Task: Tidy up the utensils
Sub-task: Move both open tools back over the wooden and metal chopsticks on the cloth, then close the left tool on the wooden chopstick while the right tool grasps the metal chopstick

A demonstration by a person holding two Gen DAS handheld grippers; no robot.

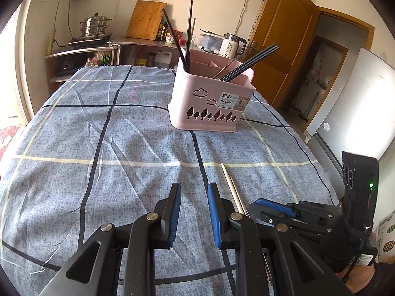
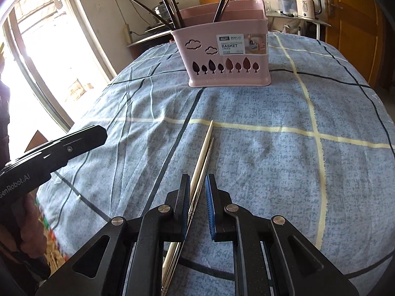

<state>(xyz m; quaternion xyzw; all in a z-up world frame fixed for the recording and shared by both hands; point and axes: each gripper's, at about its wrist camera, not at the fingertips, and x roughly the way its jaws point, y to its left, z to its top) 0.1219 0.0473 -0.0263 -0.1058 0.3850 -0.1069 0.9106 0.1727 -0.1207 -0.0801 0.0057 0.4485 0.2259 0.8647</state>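
Observation:
A pink utensil basket stands on the blue checked tablecloth and holds several dark chopsticks. Two pale chopsticks, one cream and one metallic, lie side by side on the cloth in front of it. My right gripper is low over them, open, with both sticks running between its blue pads, closer to the left one. Just to their left hangs my left gripper, open and holding nothing. The right gripper also shows at the left wrist view's lower right.
Behind the table are a low counter with a steel steamer pot, a wooden cutting board and a white kettle. To the right are a brown door and a fridge; to the left, a bright glass door.

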